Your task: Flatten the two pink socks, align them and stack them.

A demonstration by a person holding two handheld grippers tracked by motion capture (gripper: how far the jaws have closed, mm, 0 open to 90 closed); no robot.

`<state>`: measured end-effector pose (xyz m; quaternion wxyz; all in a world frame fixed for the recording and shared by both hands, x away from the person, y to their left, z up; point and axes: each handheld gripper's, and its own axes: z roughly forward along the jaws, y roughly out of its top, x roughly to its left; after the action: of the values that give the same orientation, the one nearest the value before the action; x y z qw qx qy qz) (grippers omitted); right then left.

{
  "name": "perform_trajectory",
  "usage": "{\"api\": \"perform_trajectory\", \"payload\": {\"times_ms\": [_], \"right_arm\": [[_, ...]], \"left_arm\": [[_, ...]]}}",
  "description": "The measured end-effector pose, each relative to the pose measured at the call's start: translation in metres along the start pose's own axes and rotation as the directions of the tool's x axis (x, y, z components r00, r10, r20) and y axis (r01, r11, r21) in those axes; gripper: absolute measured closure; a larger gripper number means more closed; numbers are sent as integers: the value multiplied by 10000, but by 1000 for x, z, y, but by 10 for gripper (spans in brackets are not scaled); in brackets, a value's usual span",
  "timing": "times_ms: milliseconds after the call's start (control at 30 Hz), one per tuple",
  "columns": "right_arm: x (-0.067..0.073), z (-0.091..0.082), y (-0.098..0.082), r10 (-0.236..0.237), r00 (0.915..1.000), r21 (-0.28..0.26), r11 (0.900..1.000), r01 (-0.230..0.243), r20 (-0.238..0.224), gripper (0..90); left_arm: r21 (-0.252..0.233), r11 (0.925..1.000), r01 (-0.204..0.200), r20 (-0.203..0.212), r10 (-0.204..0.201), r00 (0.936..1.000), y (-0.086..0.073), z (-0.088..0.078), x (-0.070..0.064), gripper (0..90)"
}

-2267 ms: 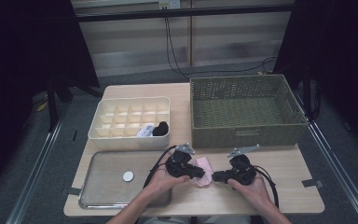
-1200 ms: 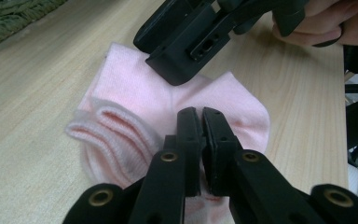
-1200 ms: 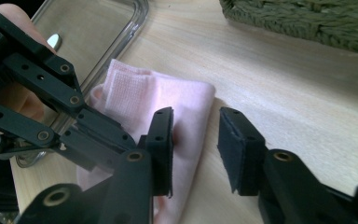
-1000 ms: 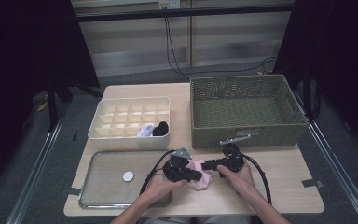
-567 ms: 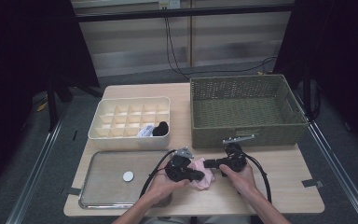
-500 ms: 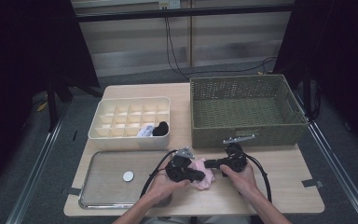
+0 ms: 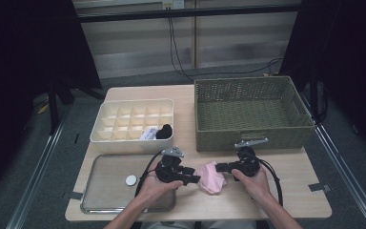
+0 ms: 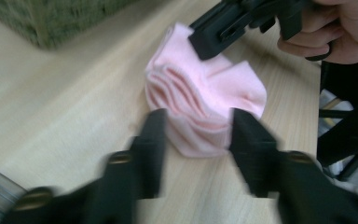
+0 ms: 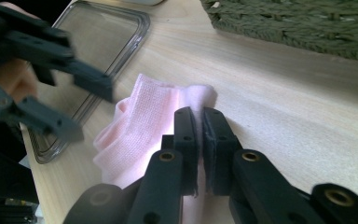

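A folded pink cloth (image 7: 211, 177) lies on the wooden table near its front edge, between my two grippers. My left gripper (image 7: 193, 179) comes at it from the left. Its jaws have just been opening and now stand open on either side of the pink cloth (image 8: 200, 107), its folded end between them. My right gripper (image 7: 219, 167) reaches in from the right and is shut on the cloth's far edge. In the right gripper view my right gripper (image 9: 199, 116) pinches a fold of the pink cloth (image 9: 140, 126), with the left gripper (image 9: 89, 110) open beyond it.
A green wicker basket (image 7: 250, 112) stands at the back right, just behind my right hand. A cream divided box (image 7: 132, 125) at the back left holds a black and a white item. A metal tray (image 7: 100, 191) with a small white disc (image 7: 131, 180) lies front left.
My left gripper's jaws have opened off the pink cloth and the hand has eased slightly back to the left. My right gripper, which came up to the cloth earlier, stays shut on it.
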<state>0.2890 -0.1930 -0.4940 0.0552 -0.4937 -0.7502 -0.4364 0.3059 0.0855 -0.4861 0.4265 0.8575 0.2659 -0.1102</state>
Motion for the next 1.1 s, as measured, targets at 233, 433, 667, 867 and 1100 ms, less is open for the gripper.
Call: {"api": "perform_trajectory", "payload": {"times_ms": [233,433,667,867,1100], "right_arm": [[6,3,1,-220,9997,91,9997,221,-111,847],[11,0,2,-250,9987,-36,9997,249,-445,836],[14,1,-2,-149,9966,93,9998,157,-805,747],[17,-10,-11,-119,9967,100,9999,128,-805,726],[16,-21,-31,77,9960,378,9993,-43,-895,734]], "left_arm": [[239,9997,50,239,-56,9997,3,15,2,503],[376,9993,82,52,-84,10000,2,24,3,636],[471,9989,1,-224,10,9997,2,23,-1,723],[506,9987,-28,-353,46,9994,1,23,-3,733],[481,9988,-57,-338,73,9994,0,23,-4,734]]}}
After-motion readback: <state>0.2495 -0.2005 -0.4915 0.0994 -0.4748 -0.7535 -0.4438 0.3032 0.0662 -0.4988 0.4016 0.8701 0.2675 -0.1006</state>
